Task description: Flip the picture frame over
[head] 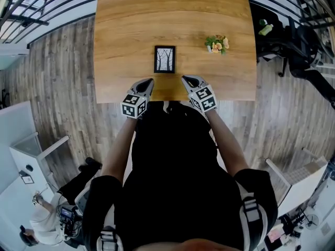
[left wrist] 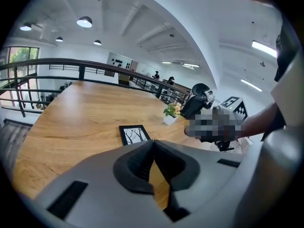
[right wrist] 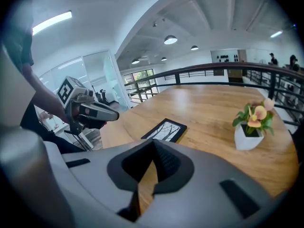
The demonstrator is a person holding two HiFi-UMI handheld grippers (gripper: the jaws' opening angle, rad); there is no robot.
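Observation:
A small black picture frame (head: pixel 165 59) lies flat on the wooden table (head: pixel 125 30), its tree picture facing up; it also shows as the frame (left wrist: pixel 134 134) in the left gripper view and the frame (right wrist: pixel 165 130) in the right gripper view. My left gripper (head: pixel 148 81) hangs over the table's near edge, below and left of the frame, shut with nothing between its jaws. My right gripper (head: pixel 186 79) mirrors it below and right of the frame, also shut and empty. Neither touches the frame.
A small white pot with orange flowers (head: pixel 216 44) stands on the table to the right of the frame; the flower pot (right wrist: pixel 250 125) is near in the right gripper view. Black railings (head: pixel 21 14) and chairs (head: pixel 301 46) surround the table on a wooden floor.

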